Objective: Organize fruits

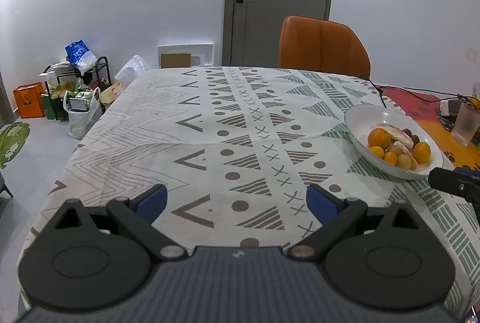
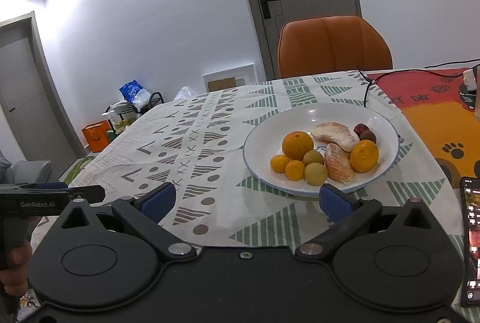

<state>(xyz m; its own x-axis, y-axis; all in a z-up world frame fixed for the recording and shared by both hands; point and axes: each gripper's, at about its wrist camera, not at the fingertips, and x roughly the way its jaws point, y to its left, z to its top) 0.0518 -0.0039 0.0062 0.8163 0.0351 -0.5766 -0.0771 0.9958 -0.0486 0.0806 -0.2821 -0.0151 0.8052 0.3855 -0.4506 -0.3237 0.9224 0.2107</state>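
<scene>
A white bowl (image 2: pixel 264 128) (image 1: pixel 360 119) stands on the patterned tablecloth and holds mixed fruit: a large orange (image 2: pixel 297 145), several small oranges such as one (image 2: pixel 364 155) at the right, two greenish round fruits (image 2: pixel 315 173), two peeled pomelo segments (image 2: pixel 334 134) and two dark red dates (image 2: pixel 365 133). My right gripper (image 2: pixel 246 203) hovers open just in front of the bowl's near rim, nothing between its blue pads. My left gripper (image 1: pixel 237 201) is open over bare cloth, well left of the bowl. The left gripper's body (image 2: pixel 51 200) shows at the right wrist view's left edge.
An orange chair (image 1: pixel 322 45) stands behind the table's far edge. A black cable (image 2: pixel 367 89), a charger and a plastic cup (image 1: pixel 466 125) lie on the red-orange mat at the right. A phone (image 2: pixel 471 239) lies at the near right. Bags and a rack (image 1: pixel 75 83) clutter the floor left.
</scene>
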